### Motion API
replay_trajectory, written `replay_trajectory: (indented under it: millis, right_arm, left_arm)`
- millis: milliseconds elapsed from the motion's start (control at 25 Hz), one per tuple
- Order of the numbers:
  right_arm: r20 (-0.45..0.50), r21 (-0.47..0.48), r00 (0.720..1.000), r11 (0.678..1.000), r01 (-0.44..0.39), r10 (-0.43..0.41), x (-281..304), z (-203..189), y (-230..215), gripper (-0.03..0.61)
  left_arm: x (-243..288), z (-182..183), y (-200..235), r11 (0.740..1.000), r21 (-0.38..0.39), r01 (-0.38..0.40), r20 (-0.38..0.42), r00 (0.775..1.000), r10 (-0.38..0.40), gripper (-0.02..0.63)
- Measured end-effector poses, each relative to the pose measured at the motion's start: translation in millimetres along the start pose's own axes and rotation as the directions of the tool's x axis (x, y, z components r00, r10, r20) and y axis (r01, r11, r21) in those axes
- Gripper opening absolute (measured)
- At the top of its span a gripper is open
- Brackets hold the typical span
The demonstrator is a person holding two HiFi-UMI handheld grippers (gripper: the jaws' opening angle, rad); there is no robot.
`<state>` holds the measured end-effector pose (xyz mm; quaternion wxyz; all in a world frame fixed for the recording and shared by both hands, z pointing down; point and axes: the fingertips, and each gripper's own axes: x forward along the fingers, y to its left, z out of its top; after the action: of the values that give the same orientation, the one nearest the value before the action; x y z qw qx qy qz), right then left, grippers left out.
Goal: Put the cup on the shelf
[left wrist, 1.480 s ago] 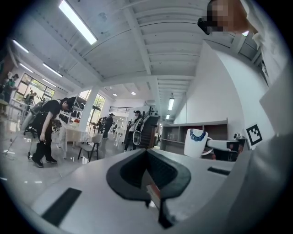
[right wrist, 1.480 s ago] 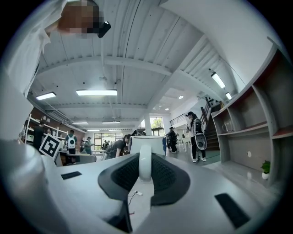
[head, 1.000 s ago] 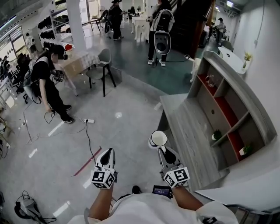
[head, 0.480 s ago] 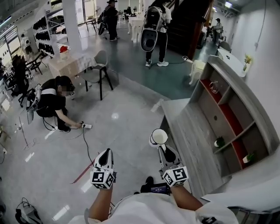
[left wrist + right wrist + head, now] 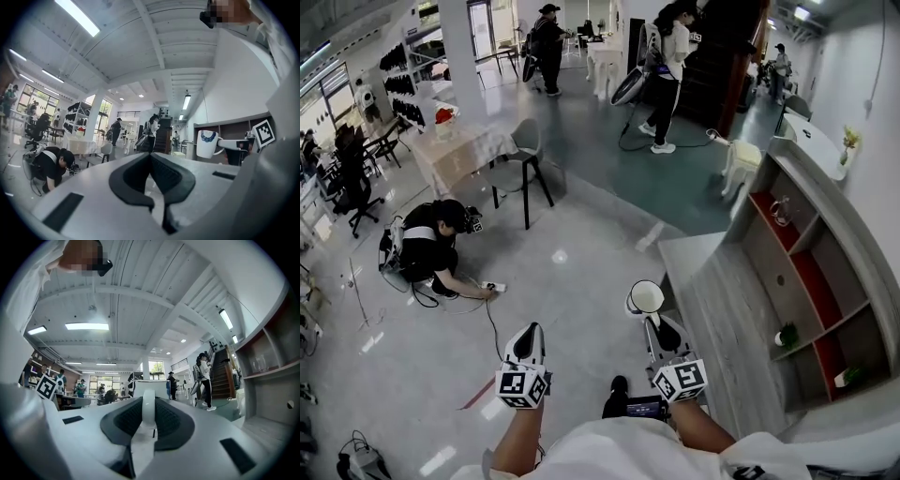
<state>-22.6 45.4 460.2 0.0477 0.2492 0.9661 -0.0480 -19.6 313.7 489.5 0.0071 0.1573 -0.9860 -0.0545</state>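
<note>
Beside grey wood-grain shelf (image 5: 722, 300), right gripper (image 5: 649, 320) grips white cup (image 5: 643, 297).

Your left gripper (image 5: 151, 154) has its black jaws closed tip to tip, with nothing between them. To the right, your right gripper (image 5: 220, 143) grips a white mug with blue trim (image 5: 206, 143) by its handle. A person in black (image 5: 49, 164) crouches at far left.

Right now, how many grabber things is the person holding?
2. The left gripper, shut and empty, is in the left hand; the right gripper beside it grips the cup by its handle.
</note>
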Motion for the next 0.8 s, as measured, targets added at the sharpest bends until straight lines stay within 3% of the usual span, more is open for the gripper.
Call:
replay_trajectory:
  millis: [520,800]
  right_arm:
    - [0.012,0.009,0.997,0.997,-0.073,0.073,127,2,-100,0.080]
    - [0.016,0.023,0.995,0.995,-0.099,0.099,174,-6,-139,0.080]
  left_arm:
    - [153,18,16,0.999,0.023,-0.043,0.013,0.999,0.042,0.006]
    - [206,15,20,0.997,0.031,-0.073,0.009,0.997,0.073,0.007]
